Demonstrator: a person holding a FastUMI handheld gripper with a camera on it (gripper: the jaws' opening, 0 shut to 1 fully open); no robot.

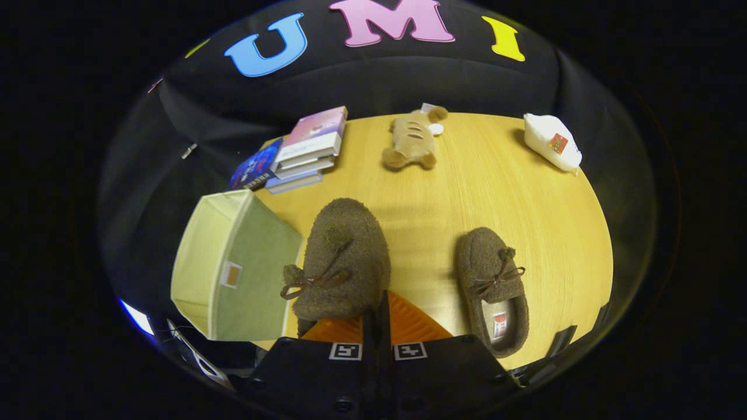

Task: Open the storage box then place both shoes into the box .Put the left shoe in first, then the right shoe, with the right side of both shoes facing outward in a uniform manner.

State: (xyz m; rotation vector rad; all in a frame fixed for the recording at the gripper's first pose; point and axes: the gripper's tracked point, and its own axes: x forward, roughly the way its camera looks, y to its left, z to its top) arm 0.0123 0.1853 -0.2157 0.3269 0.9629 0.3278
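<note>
The claw (376,318) has its two fingers drawn together on the heel rim of a brown fuzzy slipper (344,259), clamping it; almost no gap shows between the fingers, and the thin edge of the slipper's collar seems pinched there, though the exact contact is partly hidden by the slipper's own bulk. This held slipper stretches away from the fingers toward 12 o'clock, toe forward, with its bow of dark lace lying at about 10 o'clock from the fingertips. It looks lifted a little off the counter (467,192), but that is hard to tell for sure.

At 3 o'clock from the held slipper, well apart from it, the second slipper (493,289) lies flat on the counter, toe pointing away and its pale lining open toward the claw.

At 9 o'clock, just beside the held slipper, stands the storage box (233,268), a pale green fabric bin with a small tag on its near wall; its top is open and it hangs partly over the counter's side.

Beyond, at 11 o'clock, a stack of books (306,149) rests near the far edge. At 12 o'clock lies a tan plush toy (411,143), and at 2 o'clock a white pouch (551,143) sits near the far corner.
</note>
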